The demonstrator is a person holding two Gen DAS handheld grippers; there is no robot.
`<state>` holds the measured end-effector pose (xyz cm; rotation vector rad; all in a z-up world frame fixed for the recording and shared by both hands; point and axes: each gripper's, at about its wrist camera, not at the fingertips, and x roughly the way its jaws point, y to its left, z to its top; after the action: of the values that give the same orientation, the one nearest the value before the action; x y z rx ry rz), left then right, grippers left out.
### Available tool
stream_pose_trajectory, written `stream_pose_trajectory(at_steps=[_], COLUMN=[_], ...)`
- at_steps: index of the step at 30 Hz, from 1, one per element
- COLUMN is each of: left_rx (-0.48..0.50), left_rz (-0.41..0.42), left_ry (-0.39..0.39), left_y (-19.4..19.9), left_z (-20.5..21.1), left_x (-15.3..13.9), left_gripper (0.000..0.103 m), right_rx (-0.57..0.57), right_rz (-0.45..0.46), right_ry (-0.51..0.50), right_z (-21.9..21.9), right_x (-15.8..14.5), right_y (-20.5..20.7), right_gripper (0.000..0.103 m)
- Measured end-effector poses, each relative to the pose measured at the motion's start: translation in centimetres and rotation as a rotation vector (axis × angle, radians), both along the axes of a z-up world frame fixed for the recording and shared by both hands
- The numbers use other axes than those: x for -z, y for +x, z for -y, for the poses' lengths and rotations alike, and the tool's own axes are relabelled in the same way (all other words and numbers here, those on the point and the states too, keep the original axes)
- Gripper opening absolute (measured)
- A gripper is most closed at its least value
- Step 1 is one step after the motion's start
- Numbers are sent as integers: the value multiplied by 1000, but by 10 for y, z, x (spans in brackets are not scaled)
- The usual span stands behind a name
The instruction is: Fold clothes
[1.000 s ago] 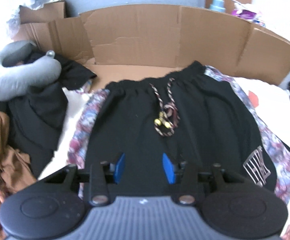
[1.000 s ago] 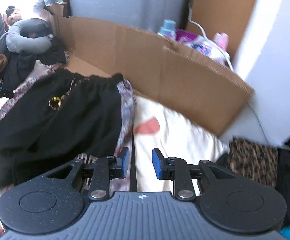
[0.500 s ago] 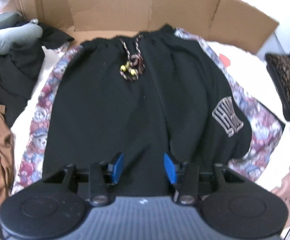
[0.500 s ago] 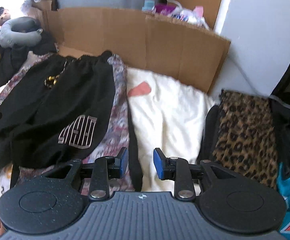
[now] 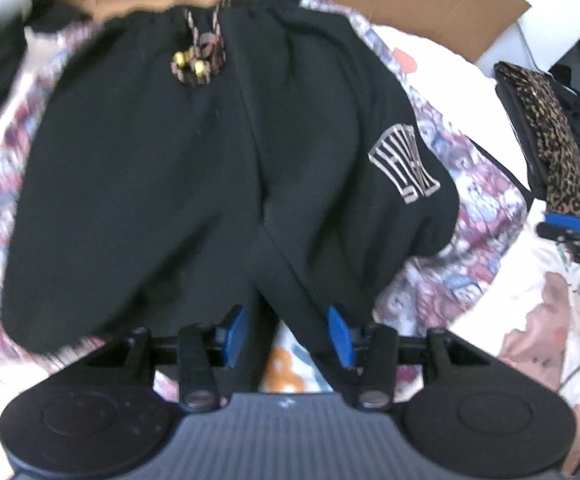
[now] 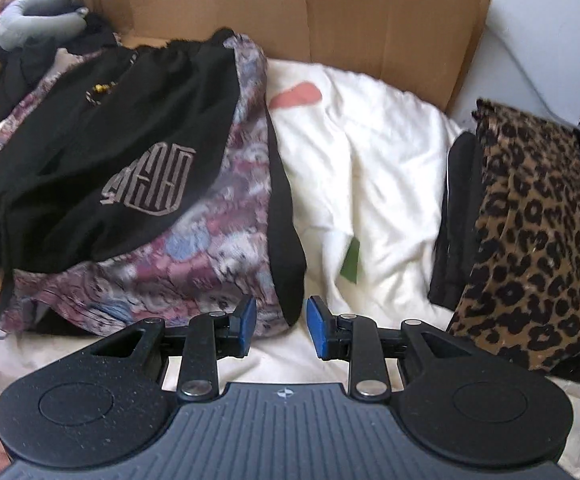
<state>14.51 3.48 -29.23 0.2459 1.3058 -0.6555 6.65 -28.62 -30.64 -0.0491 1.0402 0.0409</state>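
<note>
Black drawstring shorts point(image 5: 162, 160) with a pale logo point(image 5: 403, 168) lie flat on a floral patterned cloth point(image 5: 465, 216), waistband at the far side. My left gripper point(image 5: 286, 334) hovers open over the crotch and lower hems, nothing between its blue pads. The same shorts point(image 6: 102, 152) show at left in the right wrist view, on the floral cloth point(image 6: 194, 256). My right gripper point(image 6: 281, 326) is open over the white bedding, just off the floral cloth's near right corner and its black edge band point(image 6: 286, 216), holding nothing.
A cardboard wall point(image 6: 329, 20) stands behind the bed. A leopard-print garment stack point(image 6: 529, 232) lies on the right. A grey neck pillow point(image 6: 38, 20) and dark clothes sit at far left. White bedding point(image 6: 369, 160) lies between the floral cloth and the stack.
Both grippers have drawn back toward the near edge of the bed. The left one now sits over the shorts' hems rather than mid-garment; the right one has dropped closer to the bedding.
</note>
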Motion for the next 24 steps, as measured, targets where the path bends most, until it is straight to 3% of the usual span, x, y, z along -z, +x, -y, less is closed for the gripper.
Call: stream_pose_trajectory(at_steps=[15,16,18,20,24], left_rx=[35,36,44,56,65], left_rz=[-43,-45,-43,-38,-54], left_ry=[33,31,26,17,3], left_y=[-15,-16,-17,-19,-21], left_z=[7,7,7,8,7], left_x=[22,22,21,20,22], left_gripper=[49,49,49,51,52], right_rx=[-105,-115,-126,-133,-135], right_rz=[-20,-25,-34,-38,-39], right_ry=[-24,-26,-5,3,-12], right_z=[-5,-6,-5,-5,-4], right_x=[33,35,35,33,25], right_y=[13,14,14,13,8], right_gripper=[34,32,15,6,5])
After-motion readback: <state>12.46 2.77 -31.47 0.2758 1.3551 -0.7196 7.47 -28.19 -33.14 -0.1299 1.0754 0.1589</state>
